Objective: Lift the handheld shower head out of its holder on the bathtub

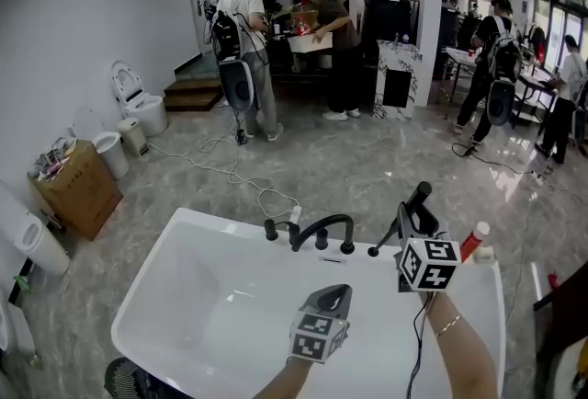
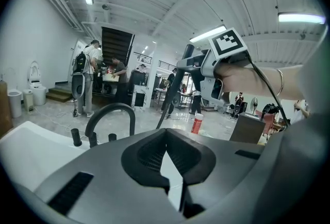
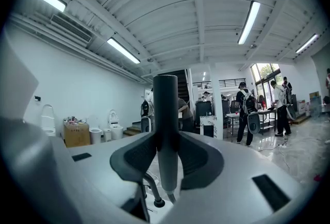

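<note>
Extraction of the shower head point(image 1: 421, 195) from its holder is judged to be all but done. The dark wand is being held upright and clear above the far rim of the white bathtub point(image 1: 184, 296), to the right of the black arched faucet point(image 1: 322, 227). It is being clasped around its shaft by the right gripper point(image 1: 410, 222). In the right gripper view the grey-black cylinder point(image 3: 166, 130) is being squeezed between both pads, with its top standing well above the jaws. Below them a thin hose point(image 3: 148, 188) is being trailed down to a small black fitting point(image 3: 154, 202) on the rim, which is taken to be the holder. No contact between wand and fitting is being shown.

What is judged to remain is little. The grip is to be kept firm, and the wand is to be drawn further off the rim without the hose being snagged on the faucet or its knobs. The red-capped bottle point(image 1: 475, 239) standing at the tub's corner is to be avoided.

The right gripper is being held about level, pointed away from the person, with the forearm coming up from the lower right edge of the head view. The left gripper point(image 1: 334, 294) is being kept lower and to the left, over the basin and tipped slightly downward. Its jaws are being held together on nothing, and no part in the lift is being taken by it.
</note>
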The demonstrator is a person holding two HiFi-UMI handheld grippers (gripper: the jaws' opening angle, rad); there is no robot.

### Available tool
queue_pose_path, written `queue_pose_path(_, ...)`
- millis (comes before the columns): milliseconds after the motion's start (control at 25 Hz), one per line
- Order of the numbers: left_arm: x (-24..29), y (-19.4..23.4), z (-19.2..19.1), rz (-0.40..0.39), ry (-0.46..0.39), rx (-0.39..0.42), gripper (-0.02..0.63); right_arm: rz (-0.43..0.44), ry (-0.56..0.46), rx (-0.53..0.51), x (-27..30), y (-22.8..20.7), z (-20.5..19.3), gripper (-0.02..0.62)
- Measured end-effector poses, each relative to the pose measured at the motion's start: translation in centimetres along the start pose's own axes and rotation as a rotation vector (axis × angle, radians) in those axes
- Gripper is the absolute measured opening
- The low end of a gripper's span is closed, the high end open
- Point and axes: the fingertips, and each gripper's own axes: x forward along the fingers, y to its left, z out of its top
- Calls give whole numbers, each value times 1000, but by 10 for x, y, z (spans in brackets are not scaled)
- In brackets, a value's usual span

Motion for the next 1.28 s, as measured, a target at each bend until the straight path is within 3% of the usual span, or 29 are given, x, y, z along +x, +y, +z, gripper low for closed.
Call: queue_pose_path(1280,-11,-10,-8,8,27,6,18,-1,32,-9,-15,2,-4,135)
